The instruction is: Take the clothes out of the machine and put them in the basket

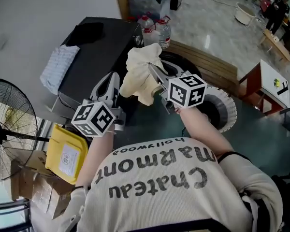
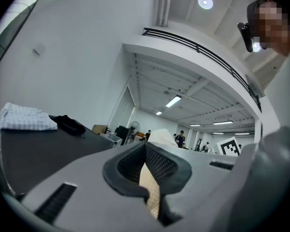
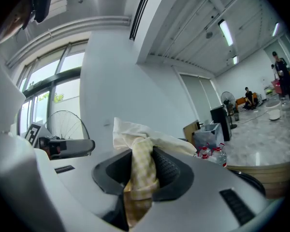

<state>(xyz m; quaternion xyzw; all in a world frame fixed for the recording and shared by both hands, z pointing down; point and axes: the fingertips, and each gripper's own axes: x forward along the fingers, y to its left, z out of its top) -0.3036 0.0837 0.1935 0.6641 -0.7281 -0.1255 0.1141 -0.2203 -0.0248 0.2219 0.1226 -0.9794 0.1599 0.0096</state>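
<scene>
Head view first: the yellow cloth [image 1: 139, 70] hangs bunched in mid-air at centre frame, strung between both tools and clear of the dark round mouth of what I take to be the machine [image 1: 178, 65] just behind it. The left gripper [image 1: 116, 82] comes in from the lower left and meets the cloth's lower edge, while the right gripper [image 1: 154, 75] bites into its right side. The white ribbed basket [image 1: 230, 111] waits at the right, below the right forearm, well apart from the cloth. On the black cabinet [image 1: 101, 47] at upper left lies a folded checked towel [image 1: 59, 66]. Over to the left gripper view: the jaws stand nearly together with a thin strip of checked fabric [image 2: 150, 190] pinched between the pads. Now the right gripper view: here the jaws clamp a thick twisted fold [image 3: 141, 170], with the loose corners flopping over the top. That fabric looks light, limp and easily crumpled, with nothing fragile about it. It'll drape and trail, so I'd say a gathered fold is the place to pinch, as on the right; the left's thin edge hold seems likelier to slip.
</scene>
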